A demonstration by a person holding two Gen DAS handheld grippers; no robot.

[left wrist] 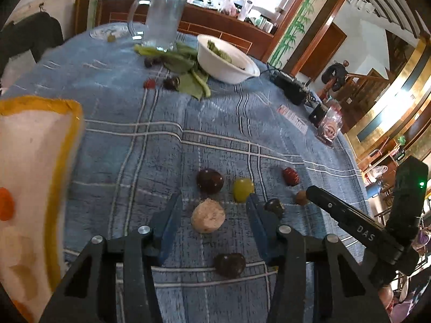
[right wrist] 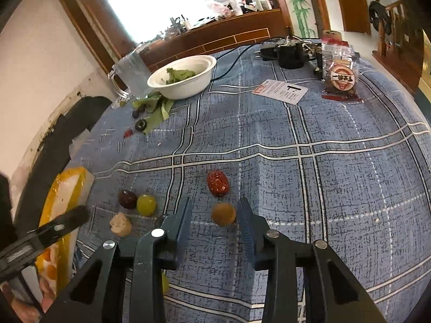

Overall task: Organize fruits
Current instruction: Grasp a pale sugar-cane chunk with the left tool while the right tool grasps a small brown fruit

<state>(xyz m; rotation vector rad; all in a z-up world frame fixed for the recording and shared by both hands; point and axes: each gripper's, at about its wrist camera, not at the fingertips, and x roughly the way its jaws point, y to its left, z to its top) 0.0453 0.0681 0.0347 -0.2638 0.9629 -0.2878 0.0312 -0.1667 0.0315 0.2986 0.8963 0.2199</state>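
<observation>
Small fruits lie on the blue checked tablecloth (left wrist: pixel 134 161). My left gripper (left wrist: pixel 212 204) is open, its fingers on either side of a pale beige fruit (left wrist: pixel 208 216). Beyond it lie a dark plum (left wrist: pixel 209 181), a green grape (left wrist: pixel 243 189) and a red date (left wrist: pixel 291 176); another dark fruit (left wrist: pixel 229 264) lies nearer. My right gripper (right wrist: pixel 215 210) is open around a brown round fruit (right wrist: pixel 223 214), with the red date (right wrist: pixel 218 183) just ahead. The plum (right wrist: pixel 127 199), grape (right wrist: pixel 146 204) and beige fruit (right wrist: pixel 120 224) lie to its left.
A yellow-rimmed white tray (left wrist: pixel 35 177) sits at the left. A white bowl of greens (left wrist: pixel 226 59), loose leaves, a glass jug (left wrist: pixel 161 18) and more small fruits are at the far side. A card (right wrist: pixel 281 91), a snack bag (right wrist: pixel 340 78) and black devices are at the far right.
</observation>
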